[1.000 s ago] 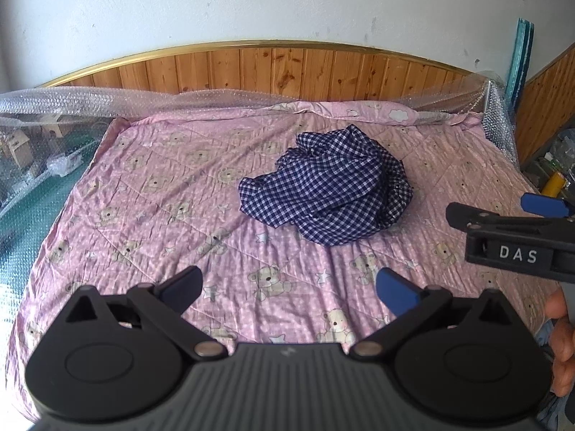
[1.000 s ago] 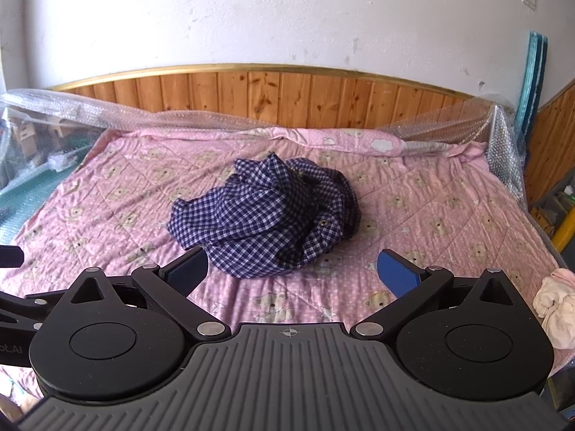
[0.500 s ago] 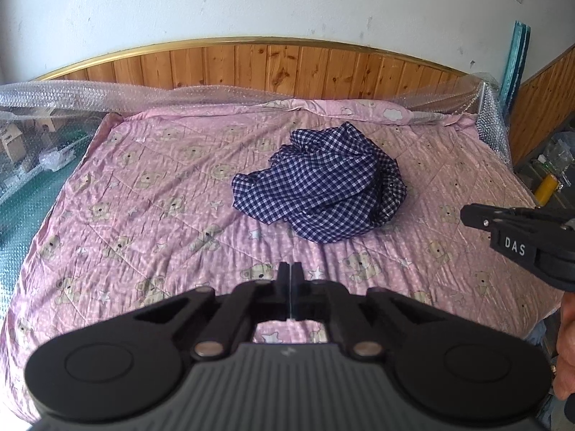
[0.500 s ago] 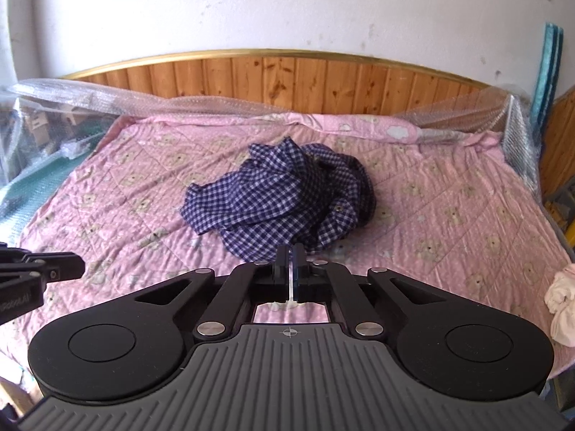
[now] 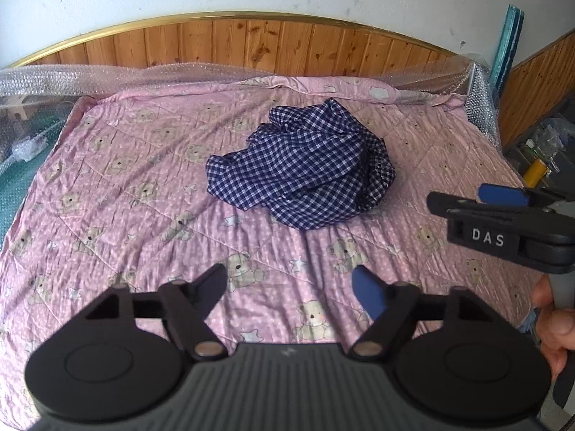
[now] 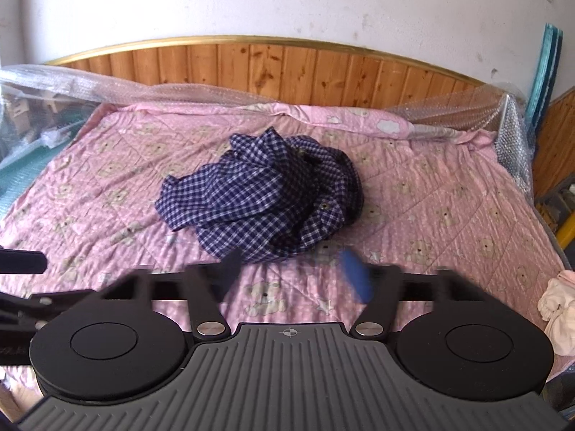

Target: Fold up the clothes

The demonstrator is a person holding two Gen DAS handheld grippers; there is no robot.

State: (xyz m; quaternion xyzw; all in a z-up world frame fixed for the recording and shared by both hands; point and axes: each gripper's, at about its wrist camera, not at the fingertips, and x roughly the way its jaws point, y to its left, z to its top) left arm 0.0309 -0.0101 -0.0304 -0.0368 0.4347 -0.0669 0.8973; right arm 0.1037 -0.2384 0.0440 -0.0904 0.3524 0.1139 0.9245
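Note:
A crumpled navy-and-white checked shirt (image 5: 302, 176) lies in a heap near the middle of the bed; it also shows in the right wrist view (image 6: 262, 194). My left gripper (image 5: 291, 283) is open and empty above the pink quilt, short of the shirt. My right gripper (image 6: 293, 269) is open and empty, blurred by motion, just in front of the shirt's near edge. The right gripper also shows from the side in the left wrist view (image 5: 503, 222), to the right of the shirt.
The bed has a pink bear-print quilt (image 5: 125, 186) and a wooden headboard (image 5: 273, 43). Bubble wrap (image 6: 64, 82) lines the far and side edges. A pale pink cloth (image 6: 557, 309) lies at the bed's right edge. Clutter (image 5: 542, 147) stands right of the bed.
Both grippers were open a second ago, shut half a second ago, and have opened again. The right gripper's fingers are still moving. The shirt has not moved.

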